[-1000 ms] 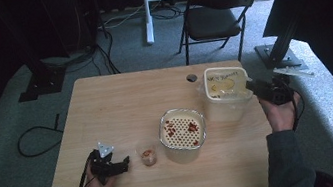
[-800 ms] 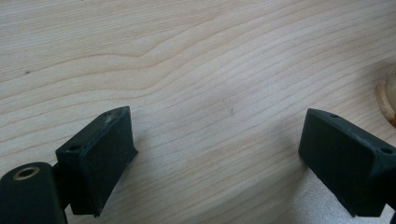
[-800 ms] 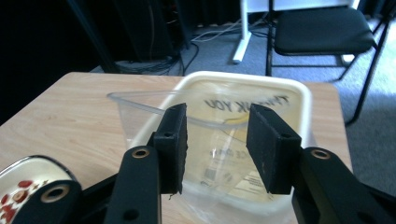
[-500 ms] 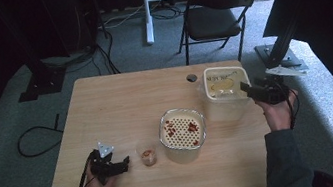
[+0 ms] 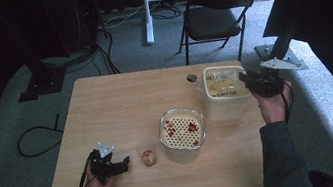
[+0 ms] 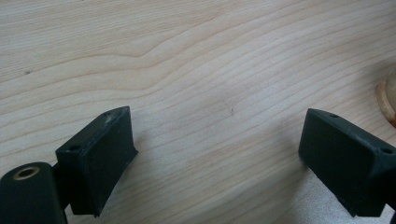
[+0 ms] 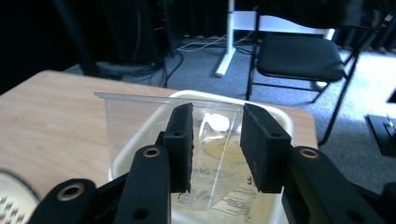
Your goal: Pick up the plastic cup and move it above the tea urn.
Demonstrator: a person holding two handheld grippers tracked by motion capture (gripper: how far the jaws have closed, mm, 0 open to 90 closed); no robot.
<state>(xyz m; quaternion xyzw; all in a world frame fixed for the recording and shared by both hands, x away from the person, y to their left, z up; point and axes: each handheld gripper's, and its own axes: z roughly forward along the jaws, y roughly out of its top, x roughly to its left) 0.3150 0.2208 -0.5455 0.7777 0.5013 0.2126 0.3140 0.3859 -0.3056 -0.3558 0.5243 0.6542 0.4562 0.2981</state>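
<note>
Right then, the right claw [image 7: 214, 149] sat at the worktop's far right corner, jaws narrowed astride a clear plastic sheet [image 7: 154, 122] standing edge-on in the cream tub [image 5: 224, 89], having just been closing, pads seemingly short of it. The left claw [image 6: 219, 163] gaped wide, well apart.

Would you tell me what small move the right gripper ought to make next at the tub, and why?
Probably close the last bit. The right gripper has just been closing, and the edge of the clear plastic container standing in the white tub runs between its jaws, yet a gap seems to remain on either side. Only once the pads press on it would lifting be safe.
</note>
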